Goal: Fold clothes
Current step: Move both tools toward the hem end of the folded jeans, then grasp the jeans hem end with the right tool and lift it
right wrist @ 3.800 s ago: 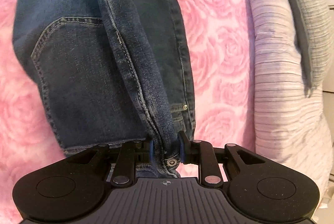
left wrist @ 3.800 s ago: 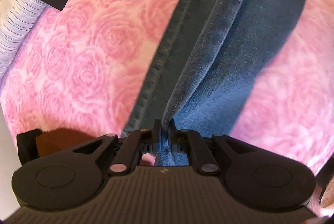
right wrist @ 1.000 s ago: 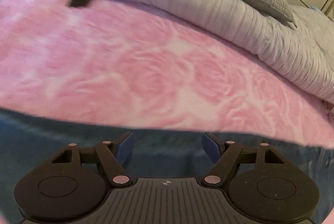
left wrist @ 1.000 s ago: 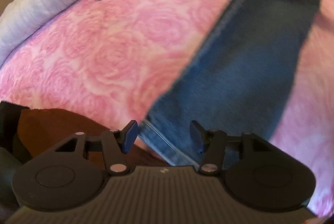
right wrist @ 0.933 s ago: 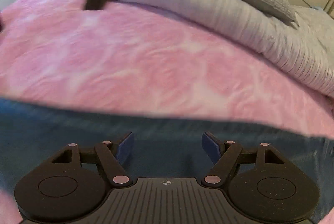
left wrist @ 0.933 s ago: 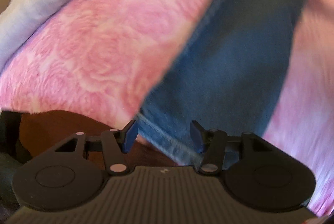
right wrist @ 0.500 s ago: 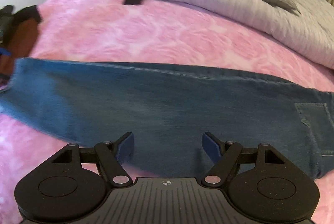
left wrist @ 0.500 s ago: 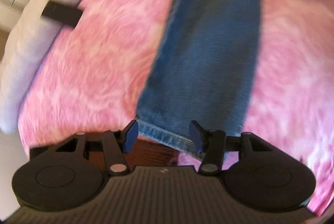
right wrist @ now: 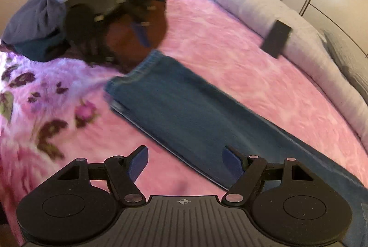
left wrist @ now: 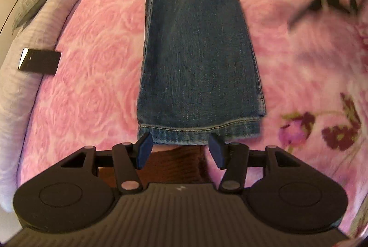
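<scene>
On the pink blanket (left wrist: 96, 44) our jeans (left wrist: 195, 51) lie flat, legs stacked, hem nearest. Left gripper (left wrist: 180, 150) and right gripper (right wrist: 185, 162) both gape empty. We should pinch both hem corners squarely, lifting evenly.

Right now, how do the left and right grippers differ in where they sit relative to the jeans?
The left gripper sits square at the jeans' hem, the leg running straight away from it; the right gripper sits partway along the leg, which crosses its view diagonally. A brown cloth lies under the left gripper; the pink blanket lies under the right. Both are open and hold nothing.
</scene>
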{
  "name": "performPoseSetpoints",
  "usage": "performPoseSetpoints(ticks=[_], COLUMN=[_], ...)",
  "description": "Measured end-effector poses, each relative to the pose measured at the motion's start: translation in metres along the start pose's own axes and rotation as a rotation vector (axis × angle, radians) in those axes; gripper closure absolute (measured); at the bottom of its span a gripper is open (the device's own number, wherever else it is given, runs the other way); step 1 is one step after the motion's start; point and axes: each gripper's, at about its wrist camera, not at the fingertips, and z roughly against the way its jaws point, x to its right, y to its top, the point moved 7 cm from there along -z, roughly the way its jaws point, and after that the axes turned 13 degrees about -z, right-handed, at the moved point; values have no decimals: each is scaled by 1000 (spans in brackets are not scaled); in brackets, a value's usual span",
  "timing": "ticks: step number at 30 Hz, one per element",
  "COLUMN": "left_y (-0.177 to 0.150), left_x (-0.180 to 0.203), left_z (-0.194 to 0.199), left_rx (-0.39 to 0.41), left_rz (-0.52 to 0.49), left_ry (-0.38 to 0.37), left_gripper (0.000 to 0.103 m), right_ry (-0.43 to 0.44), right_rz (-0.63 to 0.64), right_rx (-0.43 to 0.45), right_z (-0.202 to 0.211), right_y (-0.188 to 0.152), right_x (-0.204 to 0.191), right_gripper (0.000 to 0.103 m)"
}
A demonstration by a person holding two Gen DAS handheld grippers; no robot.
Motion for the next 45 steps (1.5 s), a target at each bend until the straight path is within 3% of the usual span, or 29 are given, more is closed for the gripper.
performPoseSetpoints(ticks=[6, 8, 9, 10, 13, 21, 25, 30, 32, 34, 38, 42, 45], left_y=[-32, -41, -46, -49, -53, -31, -11, -5, -7, -13, -36, -56, -60], left_x=[-3, -3, -2, 1, 11, 28, 36, 46, 47, 46, 36, 41, 34], left_z=[20, 25, 28, 31, 30, 9, -16, -31, -31, -24, -2, -6, 0], left_rx=[67, 79, 88, 97, 109, 179, 224, 298, 293, 293, 287, 246, 247], left_rz=[51, 77, 89, 89, 26, -190, -330, -561, -585, -591, -545, -544, -502], left_ry=[20, 20, 16, 13, 20, 87, 100, 167, 147, 168, 184, 108, 104], left_gripper=[54, 54, 54, 54, 53, 52, 57, 54, 95, 103, 103, 103, 102], right_ry=[-5, -28, -43, -57, -60, -166, -207, -237, -253, -272, -277, -203, -167], right_rz=[90, 133, 155, 168, 150, -49, -84, -97, -114, -129, -93, 6, 83], right_rx=[-23, -37, -49, -63, -61, 88, 98, 83, 75, 66, 70, 36, -5], right_z=[-54, -68, -75, -80, -81, -28, -19, -13, -12, -10, -11, -38, -60], right_y=[31, 34, 35, 36, 41, 86, 89, 76, 70, 64, 63, 51, 38], right_x=[-84, -97, -100, -100, -90, -30, -13, -8, -8, -6, -18, -57, -83], right_gripper=[28, 30, 43, 62, 81, 84, 84, 84, 84, 84, 84, 84, 83])
